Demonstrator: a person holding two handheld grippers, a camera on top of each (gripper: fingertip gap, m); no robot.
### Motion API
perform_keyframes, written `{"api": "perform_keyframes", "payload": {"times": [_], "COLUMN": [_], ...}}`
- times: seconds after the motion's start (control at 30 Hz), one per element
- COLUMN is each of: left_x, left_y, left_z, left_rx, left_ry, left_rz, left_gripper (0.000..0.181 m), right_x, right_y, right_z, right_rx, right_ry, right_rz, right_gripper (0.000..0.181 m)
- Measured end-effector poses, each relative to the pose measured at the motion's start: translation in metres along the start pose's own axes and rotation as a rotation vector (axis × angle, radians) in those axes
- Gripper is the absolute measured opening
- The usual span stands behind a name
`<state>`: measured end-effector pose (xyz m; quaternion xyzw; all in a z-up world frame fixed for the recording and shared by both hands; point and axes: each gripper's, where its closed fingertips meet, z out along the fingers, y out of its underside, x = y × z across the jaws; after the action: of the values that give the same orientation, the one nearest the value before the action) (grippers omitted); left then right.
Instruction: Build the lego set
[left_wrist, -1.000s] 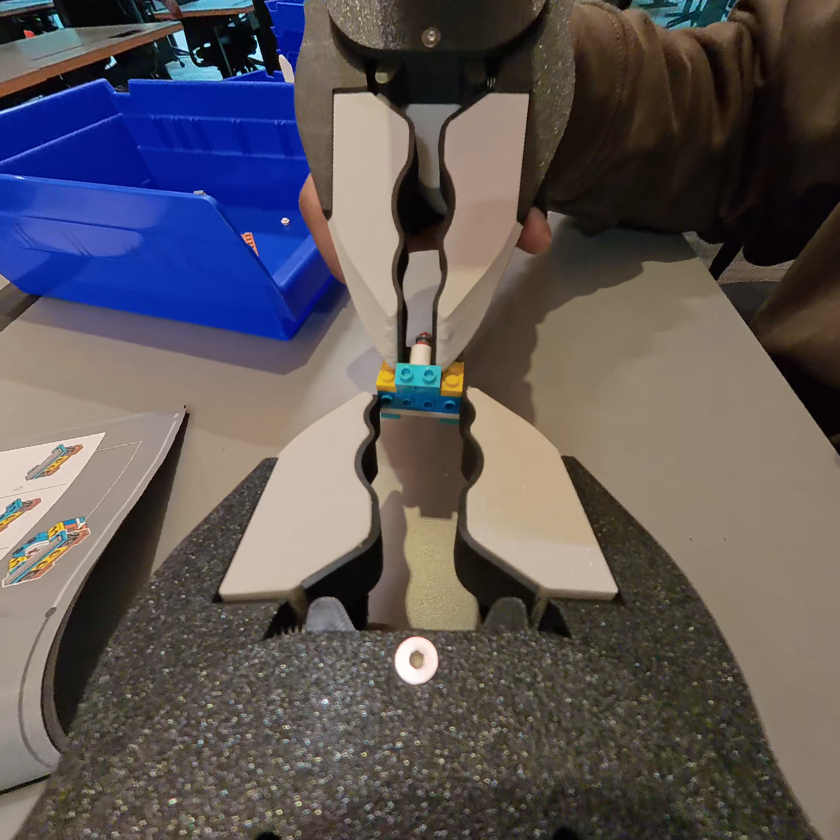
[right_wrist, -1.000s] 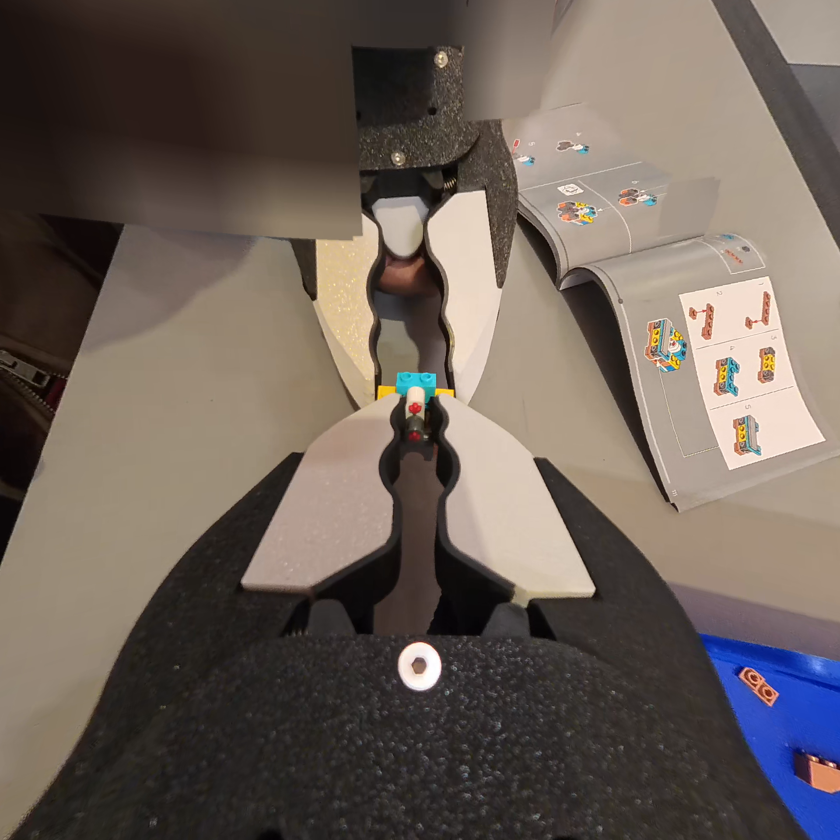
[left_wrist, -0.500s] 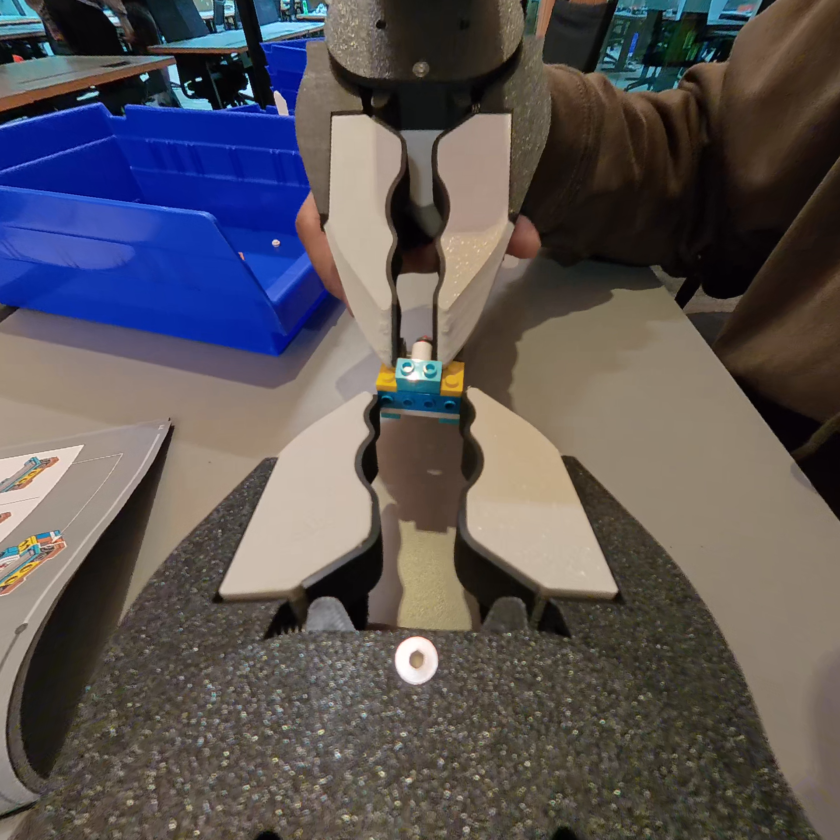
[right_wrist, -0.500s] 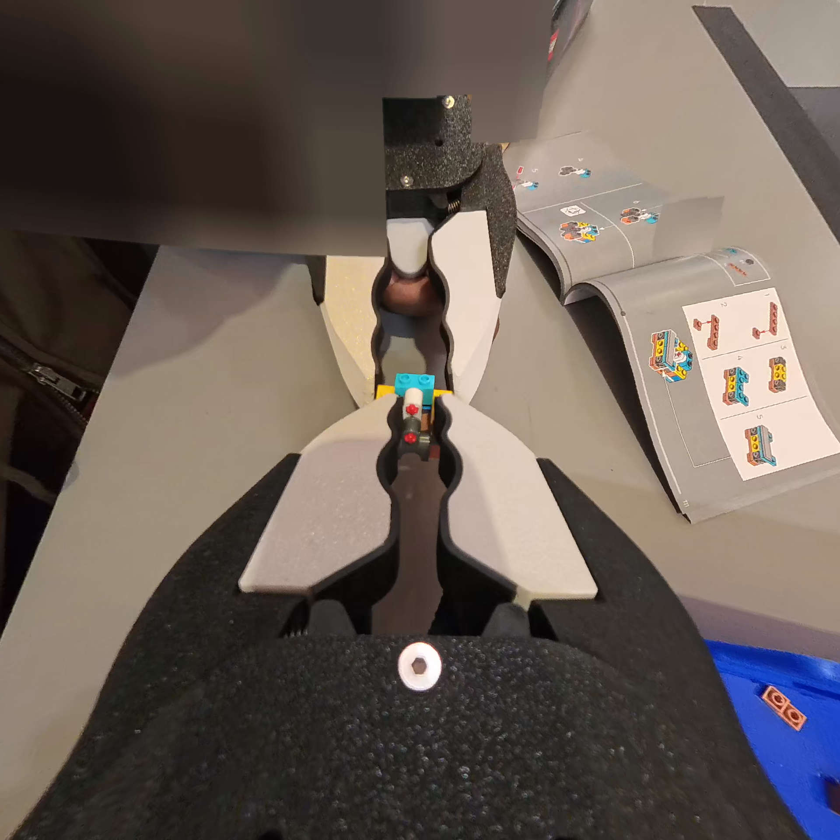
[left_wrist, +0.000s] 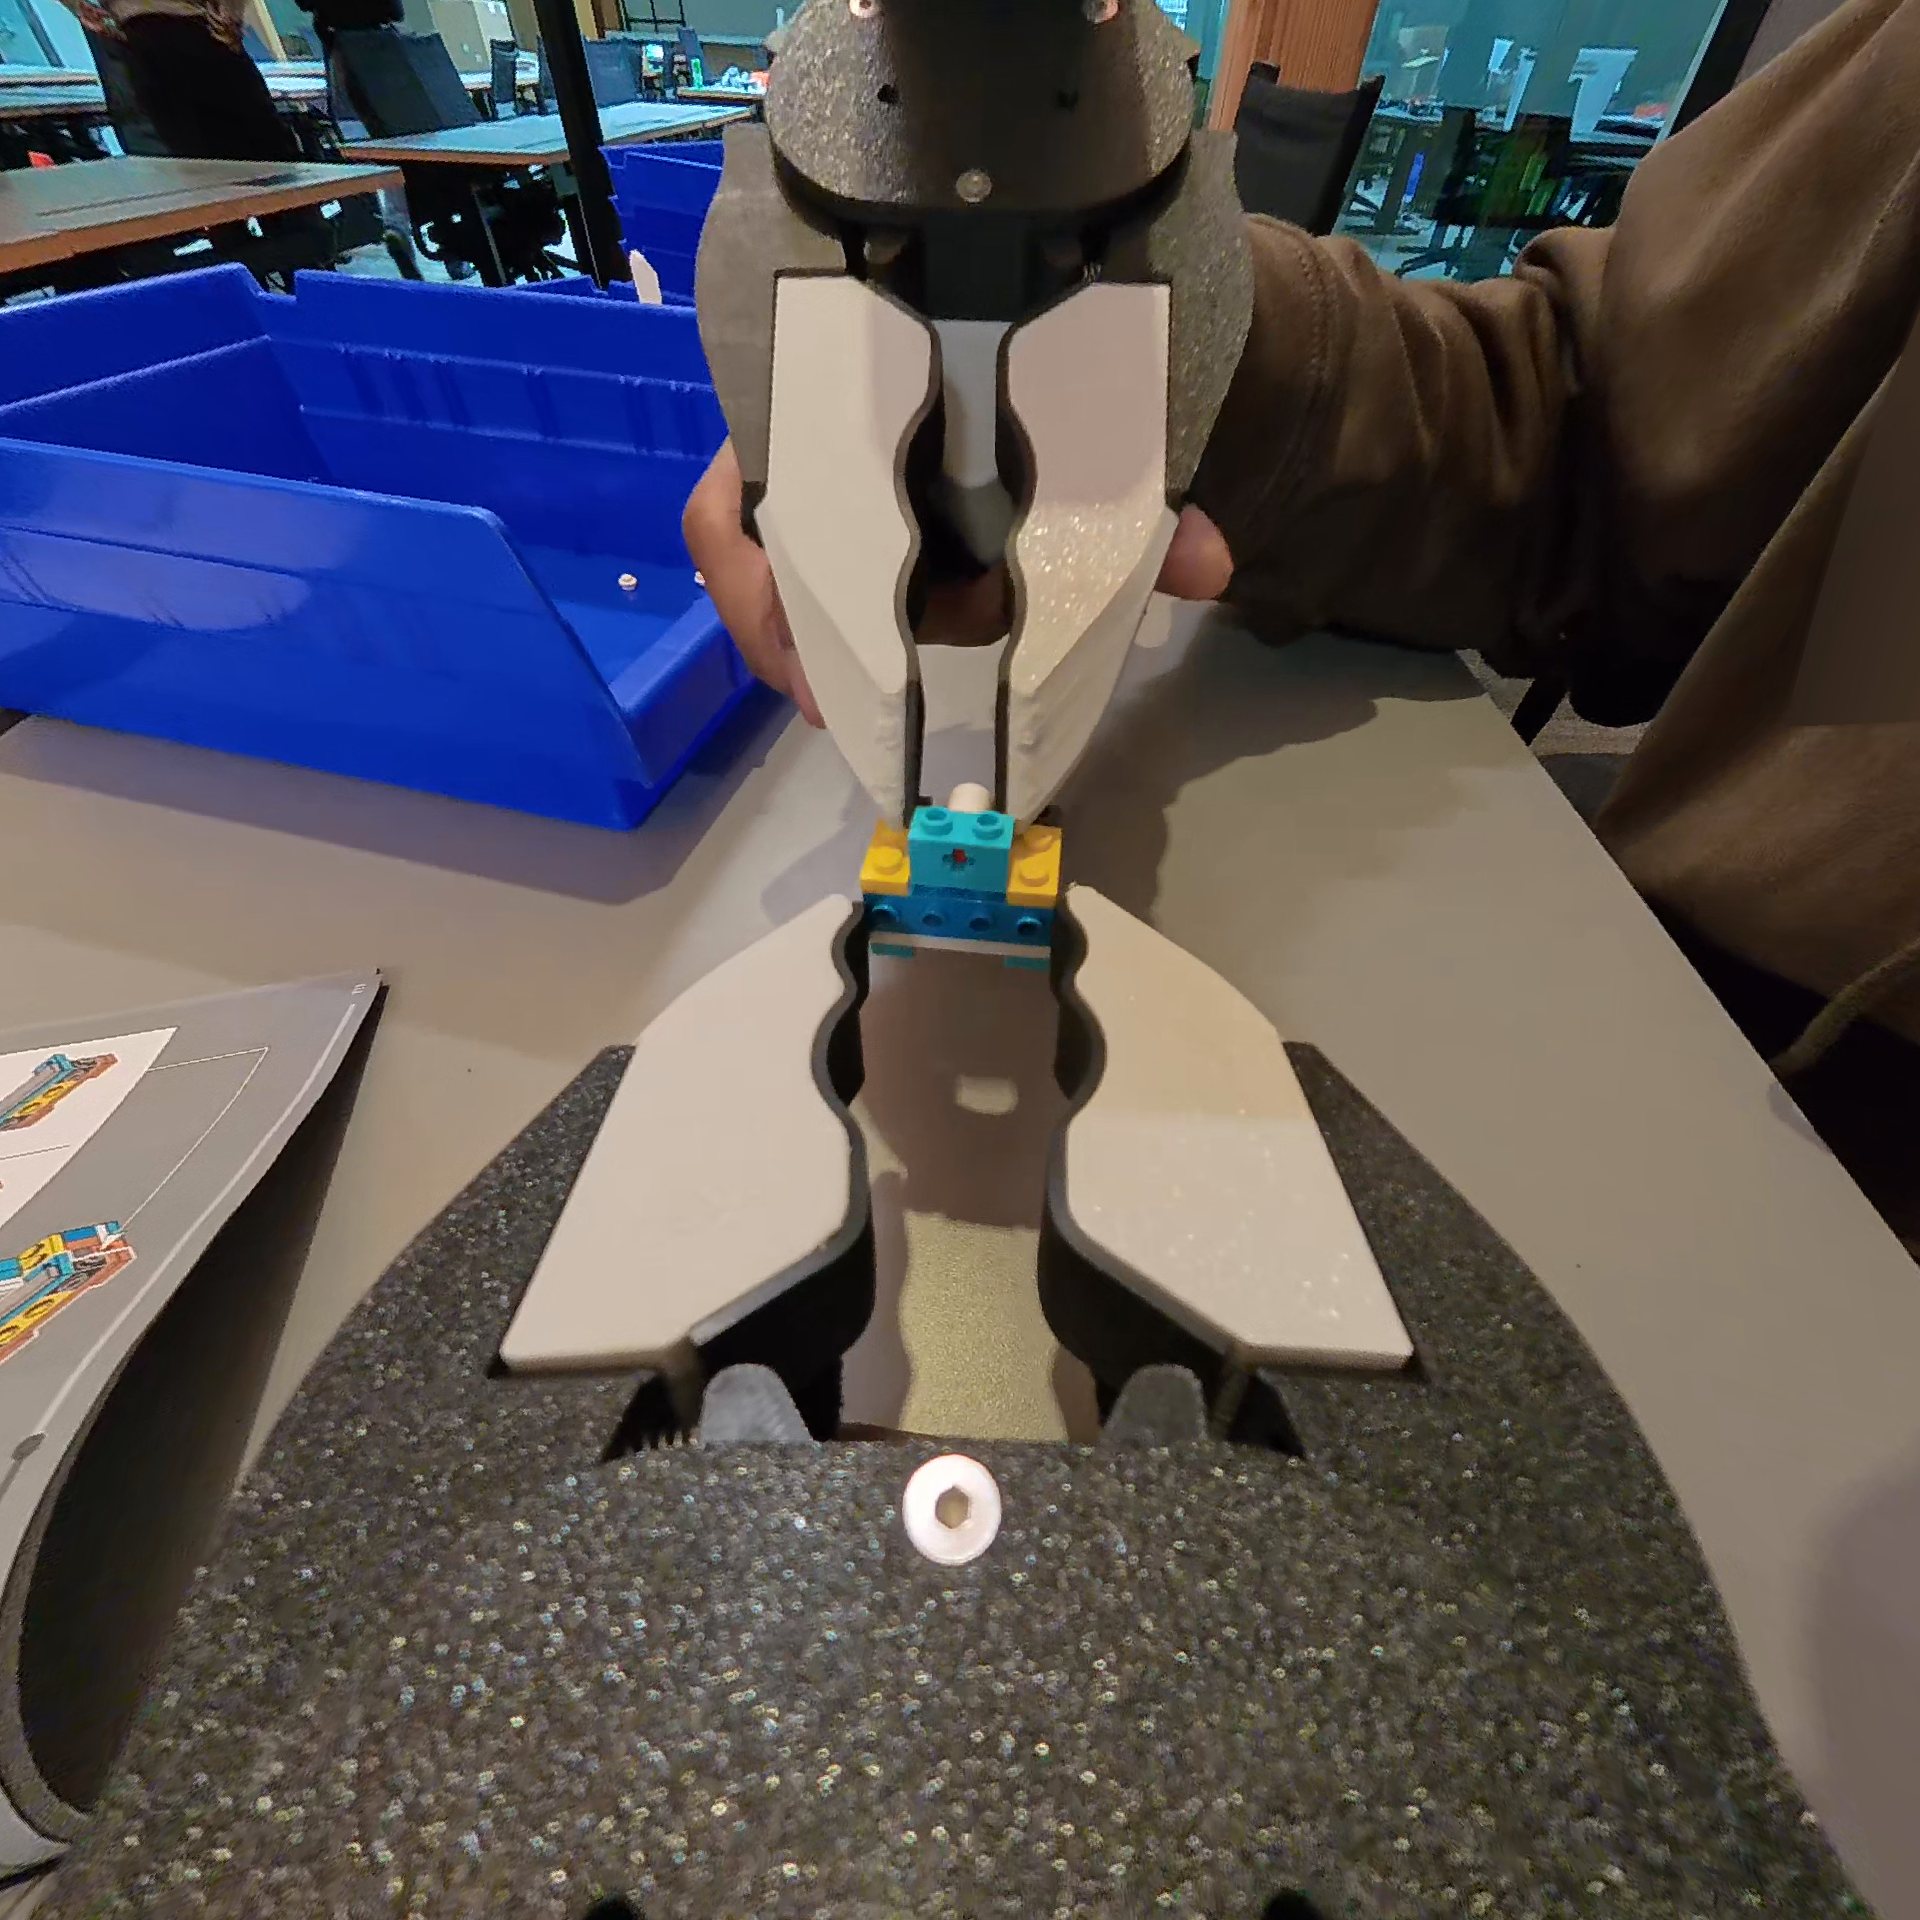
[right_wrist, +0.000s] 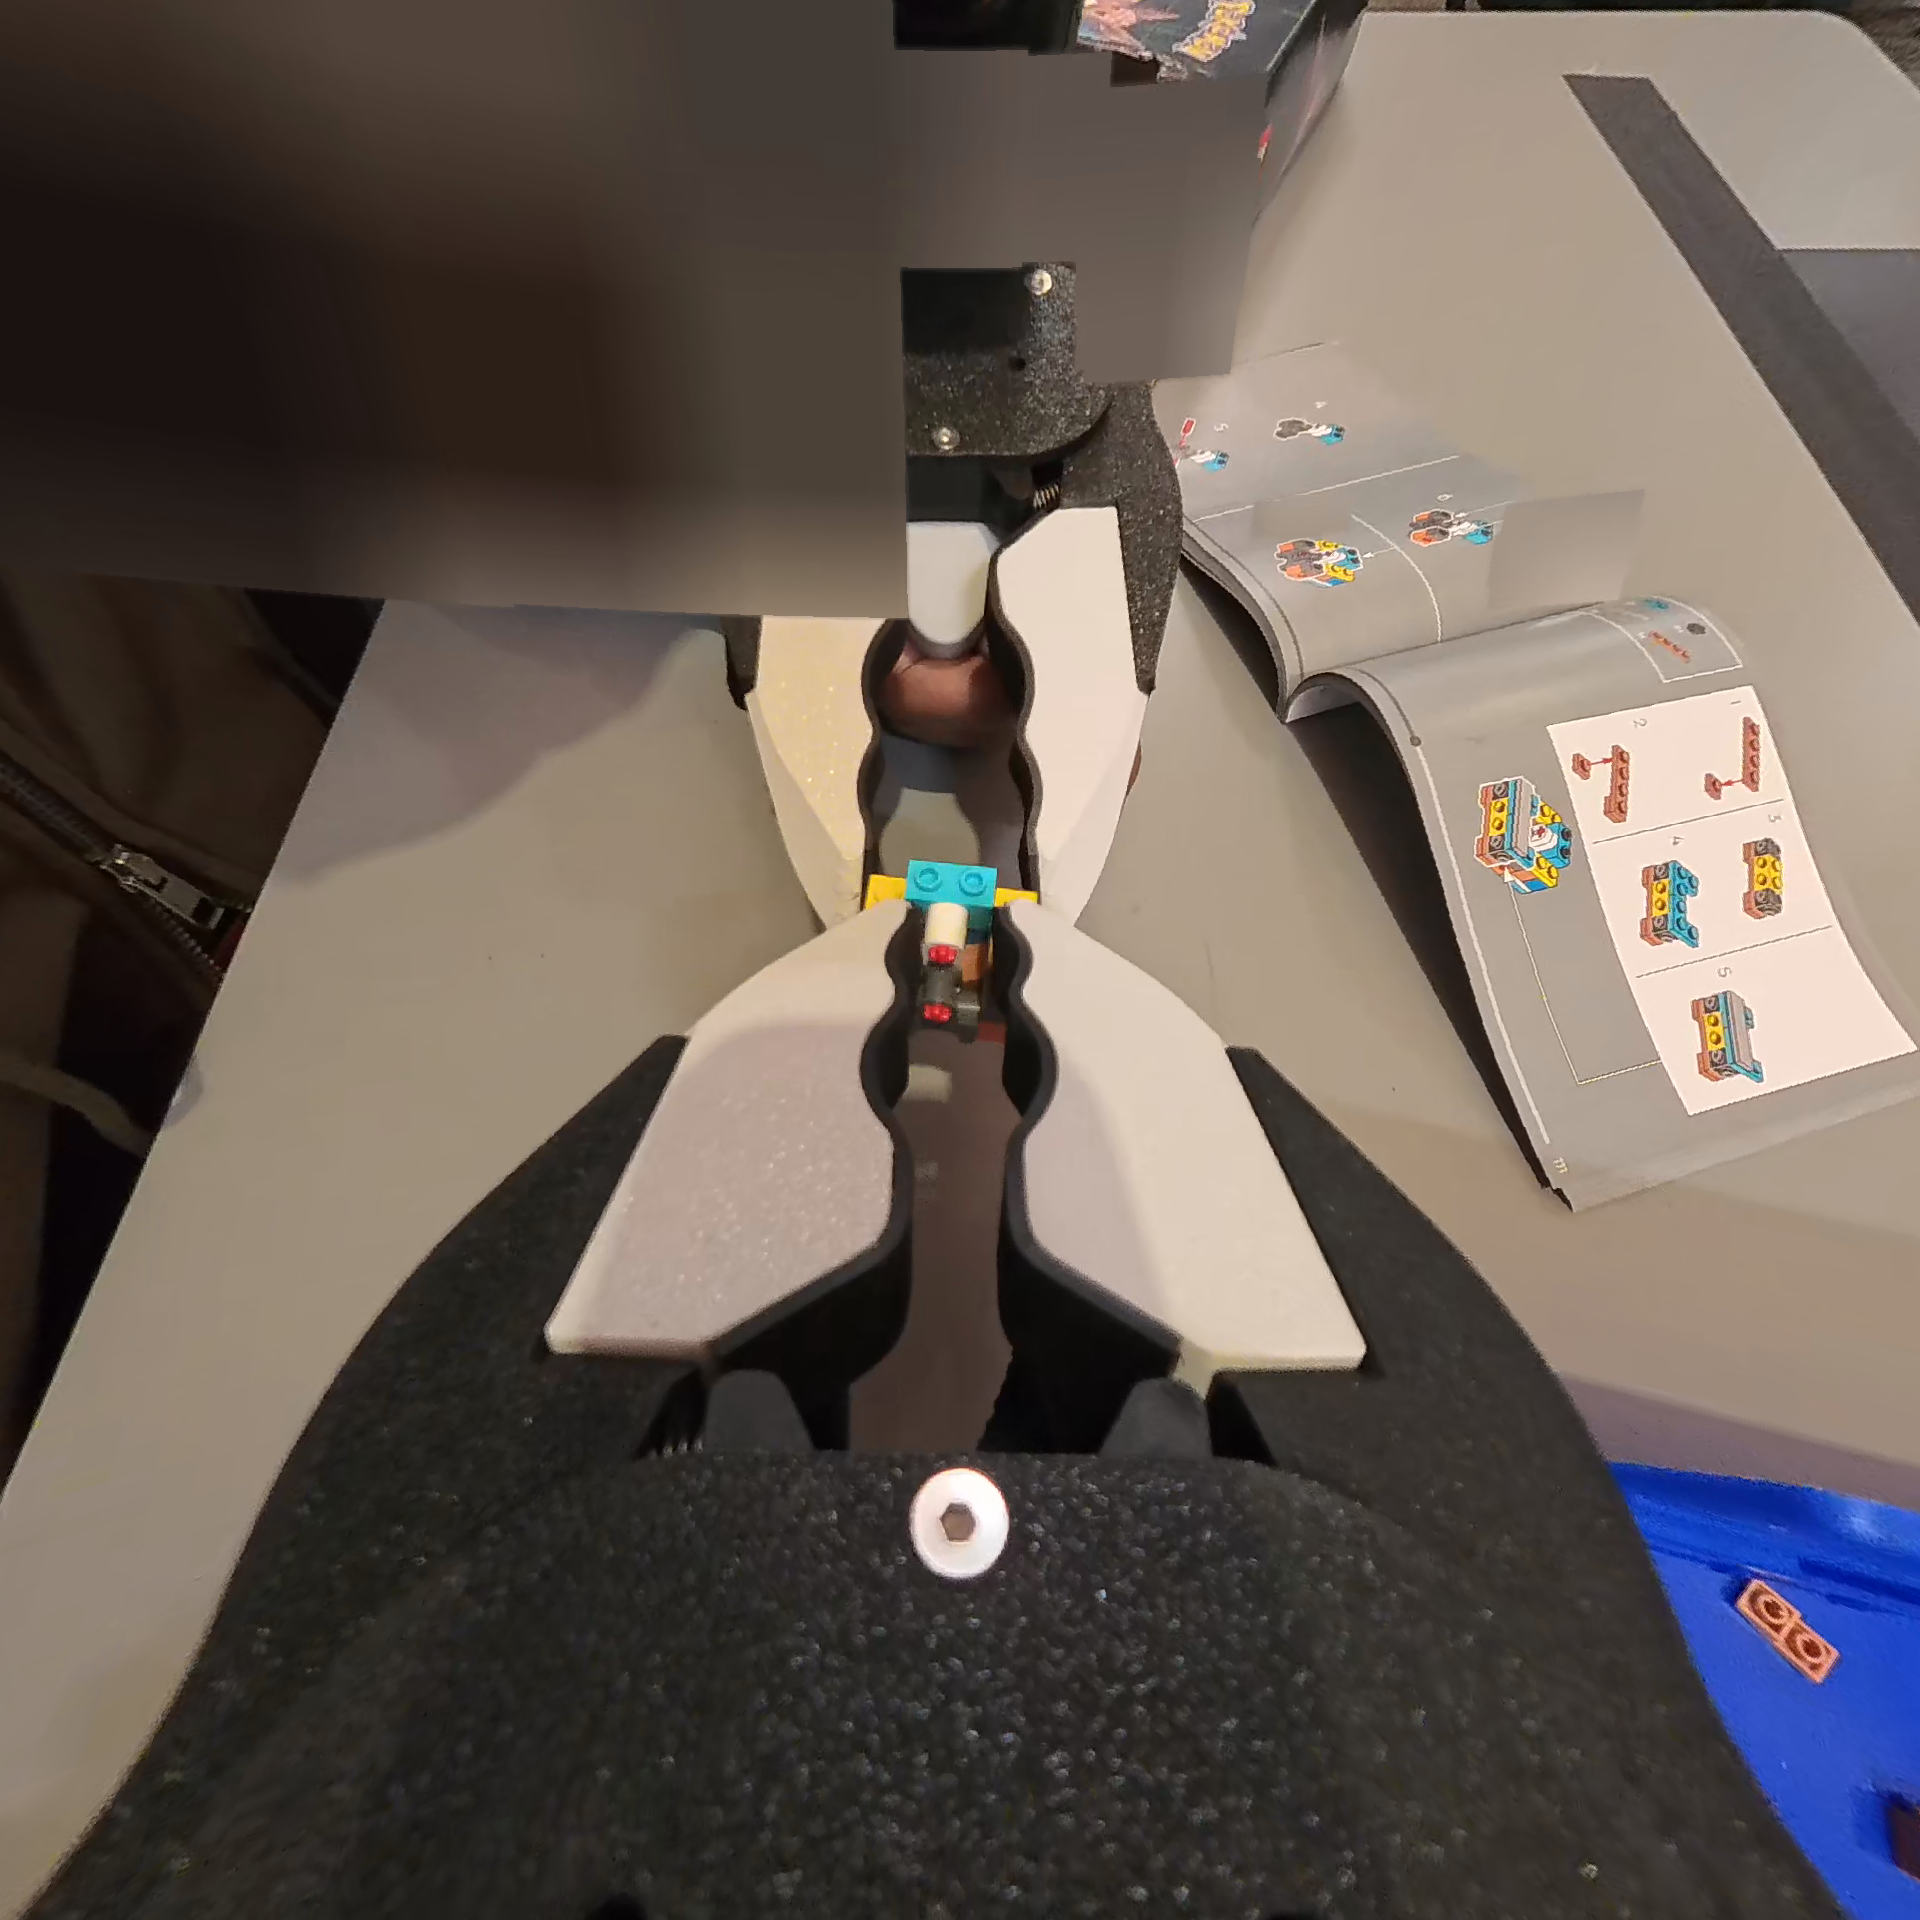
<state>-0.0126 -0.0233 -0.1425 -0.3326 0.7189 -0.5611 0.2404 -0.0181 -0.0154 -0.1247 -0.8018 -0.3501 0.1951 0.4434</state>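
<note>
Grey table (left_wrist: 1299, 831), blue bin (left_wrist: 364, 582) off your left gripper's (left_wrist: 961, 925) fingers, which clamp the brick assembly (left_wrist: 961, 883); your right gripper (right_wrist: 951, 935) pinches its white-tipped piece (right_wrist: 943, 920).

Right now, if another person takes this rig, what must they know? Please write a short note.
Left gripper: shut on the lego assembly (teal and yellow bricks), held above the table.
Right gripper: shut on the small pin piece with white tip, against the teal brick.
Done: base bricks stacked.
Left: seat the pin piece, then follow the instruction booklet. Spare bricks are in the blue bin.
</note>
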Motion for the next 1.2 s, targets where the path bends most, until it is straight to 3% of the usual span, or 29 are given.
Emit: {"api": "perform_keyframes", "payload": {"times": [1.2], "left_x": [0.0009], "left_y": [-0.0051], "left_z": [-0.0017], "left_rx": [0.042], "left_ry": [0.022], "left_rz": [-0.017], "left_gripper": [0.034], "right_x": [-0.0005], "right_y": [-0.0063], "right_z": [0.0006], "right_rx": [0.031], "right_ry": [-0.005], "right_rz": [0.005], "right_gripper": [0.014]}}
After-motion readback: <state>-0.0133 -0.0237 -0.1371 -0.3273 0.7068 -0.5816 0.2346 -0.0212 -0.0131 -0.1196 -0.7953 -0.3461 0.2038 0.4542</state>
